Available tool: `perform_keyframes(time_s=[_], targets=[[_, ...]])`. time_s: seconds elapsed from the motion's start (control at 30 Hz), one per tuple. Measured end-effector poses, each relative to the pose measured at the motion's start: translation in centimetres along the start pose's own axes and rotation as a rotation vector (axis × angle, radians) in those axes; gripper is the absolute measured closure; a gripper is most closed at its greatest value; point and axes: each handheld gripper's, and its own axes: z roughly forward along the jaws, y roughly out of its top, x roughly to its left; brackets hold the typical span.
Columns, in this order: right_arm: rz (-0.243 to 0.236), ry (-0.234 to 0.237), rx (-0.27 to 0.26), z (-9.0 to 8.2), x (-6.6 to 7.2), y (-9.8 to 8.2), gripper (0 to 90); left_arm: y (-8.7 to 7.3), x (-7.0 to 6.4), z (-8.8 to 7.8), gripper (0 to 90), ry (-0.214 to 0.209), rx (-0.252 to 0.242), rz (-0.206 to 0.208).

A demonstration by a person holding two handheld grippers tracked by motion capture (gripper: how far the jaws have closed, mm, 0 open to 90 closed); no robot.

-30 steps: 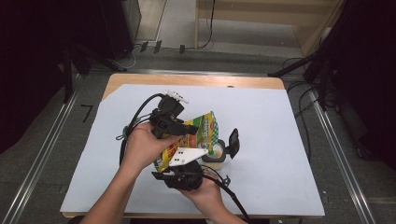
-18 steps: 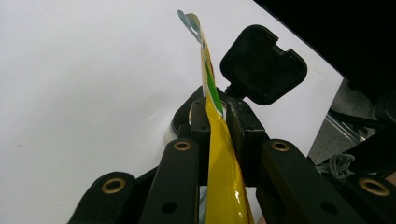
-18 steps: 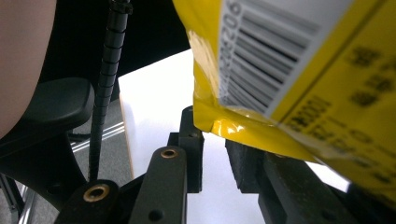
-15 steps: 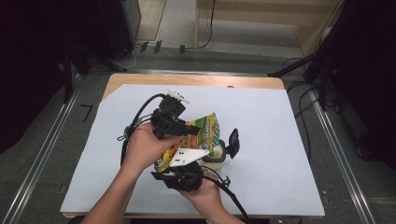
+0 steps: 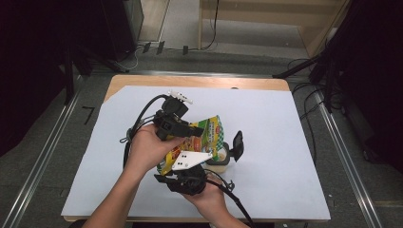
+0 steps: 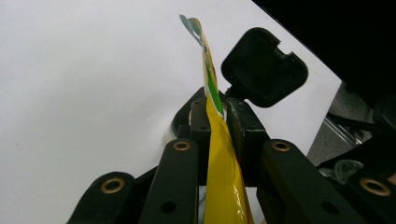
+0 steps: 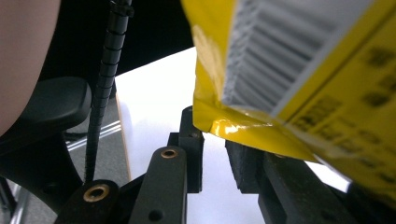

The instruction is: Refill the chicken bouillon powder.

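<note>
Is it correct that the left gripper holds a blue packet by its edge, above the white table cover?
Not quite: the packet is yellow, with green print, not blue. The left gripper view shows it clamped between the jaws of the left gripper, above the white table cover.

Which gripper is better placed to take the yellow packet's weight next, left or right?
Left, probably. The left gripper already pinches the glossy yellow plastic snack packet edge-on between its jaws. In the right gripper view, the right gripper has a gap between its jaws, with the packet's corner above them.
</note>
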Motion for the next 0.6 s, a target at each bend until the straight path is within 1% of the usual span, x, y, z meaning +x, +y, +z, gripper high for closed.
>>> perform_keyframes(time_s=[0.03, 0.17, 0.37, 0.4, 0.5, 0.6], targets=[[-0.016, -0.01, 0.005, 0.0, 0.07, 0.09, 78.2, -0.01, 0.07, -0.05, 81.5, 0.0, -0.003, -0.004], [-0.033, -0.019, 0.005, 0.0, 0.01, 0.28, 78.1, -0.01, 0.12, -0.36, 81.5, 0.001, -0.016, -0.007], [-0.02, -0.018, 0.011, 0.09, -0.17, 0.2, 78.1, 0.01, -0.02, -0.27, 81.2, 0.005, -0.019, -0.002], [-0.014, -0.016, 0.011, 0.09, -0.26, 0.17, 77.9, 0.02, 0.01, -0.31, 81.2, -0.001, -0.025, -0.005], [0.001, -0.009, 0.011, 0.04, -0.4, 0.16, 77.6, 0.02, 0.03, -0.32, 81.1, -0.001, -0.024, -0.004], [-0.007, -0.01, 0.008, 0.04, -0.35, 0.18, 77.7, 0.02, 0.14, -0.33, 81.1, 0.005, -0.023, -0.006]])
